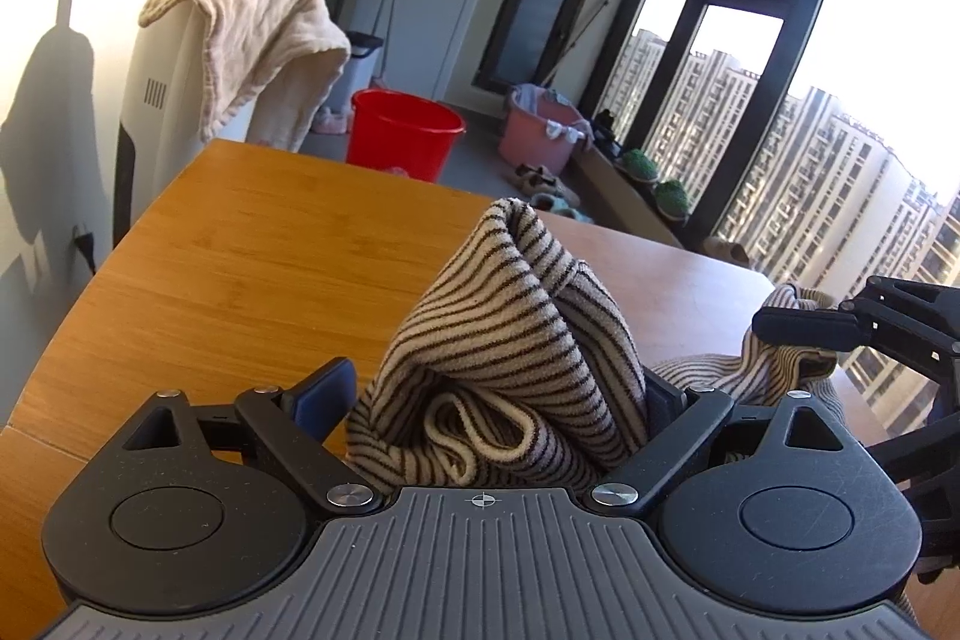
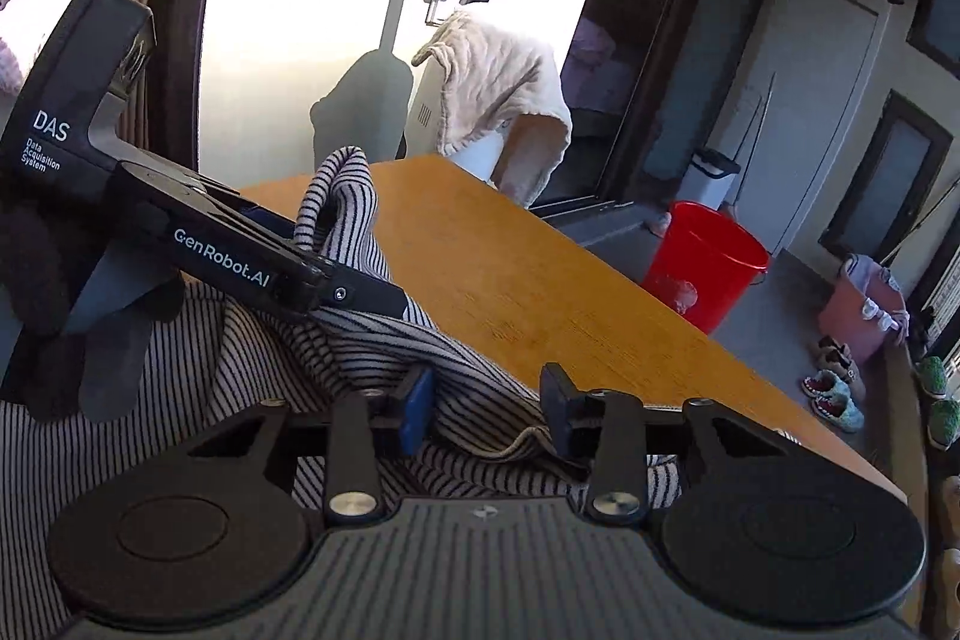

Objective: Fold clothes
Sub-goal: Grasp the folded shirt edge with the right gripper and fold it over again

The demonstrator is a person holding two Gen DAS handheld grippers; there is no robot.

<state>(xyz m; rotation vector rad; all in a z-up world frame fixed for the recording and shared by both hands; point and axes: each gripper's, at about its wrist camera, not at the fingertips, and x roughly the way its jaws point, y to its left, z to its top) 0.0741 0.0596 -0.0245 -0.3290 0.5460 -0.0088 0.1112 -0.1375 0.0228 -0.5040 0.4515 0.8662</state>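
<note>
A cream knit garment with dark stripes lies bunched on the wooden table. In the left wrist view my left gripper is shut on a thick fold of it, which pokes up between the wide-set fingers and hides the right one. The right wrist view shows that left gripper holding a peak of the garment above the table. My right gripper has a hemmed edge of the cloth between its narrow-set pads. In the left wrist view the right gripper shows cloth raised around its finger.
Beyond the table's far edge stand a red bucket and a pink basket on the floor, with slippers nearby. A cream towel hangs over a white appliance at the back left. Tall windows run along the right.
</note>
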